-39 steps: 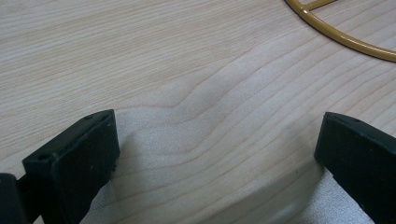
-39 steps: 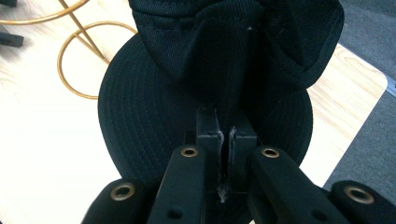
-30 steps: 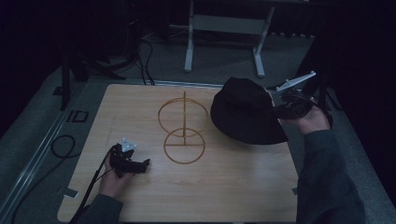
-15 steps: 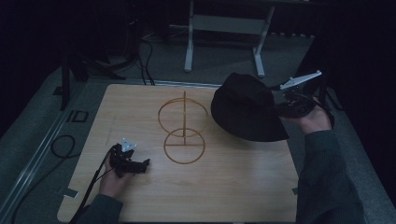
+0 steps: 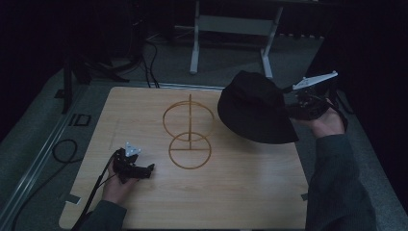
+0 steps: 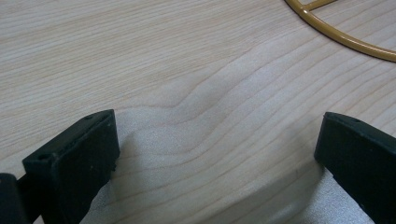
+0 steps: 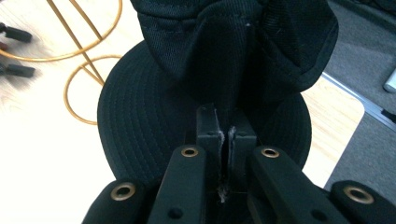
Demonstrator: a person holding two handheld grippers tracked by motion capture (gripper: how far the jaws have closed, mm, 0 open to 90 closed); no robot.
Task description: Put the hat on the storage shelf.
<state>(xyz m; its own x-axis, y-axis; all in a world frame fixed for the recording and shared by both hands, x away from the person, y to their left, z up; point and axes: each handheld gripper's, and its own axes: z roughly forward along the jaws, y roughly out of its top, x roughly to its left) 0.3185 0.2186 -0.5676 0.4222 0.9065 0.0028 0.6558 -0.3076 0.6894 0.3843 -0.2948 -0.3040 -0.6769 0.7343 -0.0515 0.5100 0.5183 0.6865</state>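
A person's right gripper (image 5: 294, 109) holds a black fabric bucket hat (image 5: 254, 109) aloft at the right side of the pale wooden surface (image 5: 240, 202), its jaws pinched tight on a fold of the hat's cloth, as the right gripper view shows (the brim (image 7: 140, 121) hangs below the jaws, the crown bunched beyond them). The hat hangs to the right of a gold wire stand (image 5: 188, 131) of two rings on an upright post, which rises at the middle of the surface; the right hand is clearly the nearer of the two to both. Any move to the stand would seemingly run leftward from the jaws. At the near left, the left gripper (image 5: 137, 169) rests low on the surface, jaws spread wide and empty, just left of the stand's base ring (image 6: 345, 39).
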